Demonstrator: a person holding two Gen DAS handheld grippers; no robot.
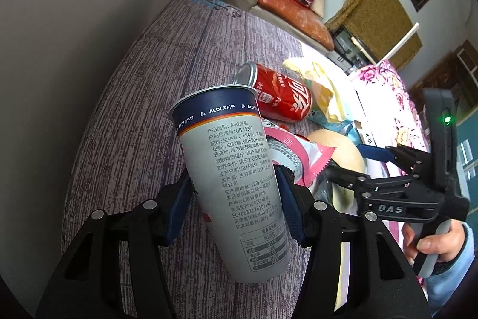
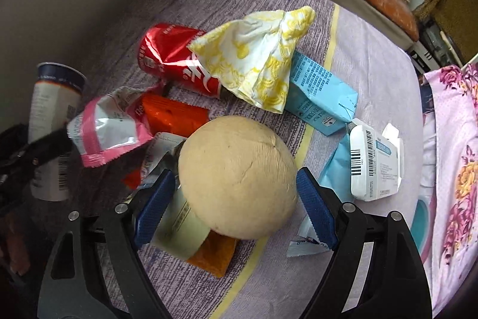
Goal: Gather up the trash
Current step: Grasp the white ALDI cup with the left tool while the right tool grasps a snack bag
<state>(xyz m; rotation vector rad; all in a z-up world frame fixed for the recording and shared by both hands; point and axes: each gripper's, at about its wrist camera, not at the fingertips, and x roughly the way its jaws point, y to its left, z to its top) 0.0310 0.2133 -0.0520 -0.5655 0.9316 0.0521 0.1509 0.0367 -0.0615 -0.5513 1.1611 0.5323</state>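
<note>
Gripping the yogurt cup (image 1: pixel 236 178) mid-body, the left gripper (image 1: pixel 236 199) holds it tilted above the bedspread (image 1: pixel 125 97) — it could slip. The right gripper (image 2: pixel 236 196) stands spread around the round husk (image 2: pixel 239 175), seemingly not pinching; closing off-centre could roll it away.

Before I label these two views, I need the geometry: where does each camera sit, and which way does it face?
Left wrist: on the left gripper, looking steeply down along blue pads clamping the cup; the right gripper and a hand show.
Right wrist: on the right gripper, looking down at the round husk between its pads, contact unclear; the left gripper shows dimly at left.
Shared: cup, can, pink wrapper, husk.
</note>
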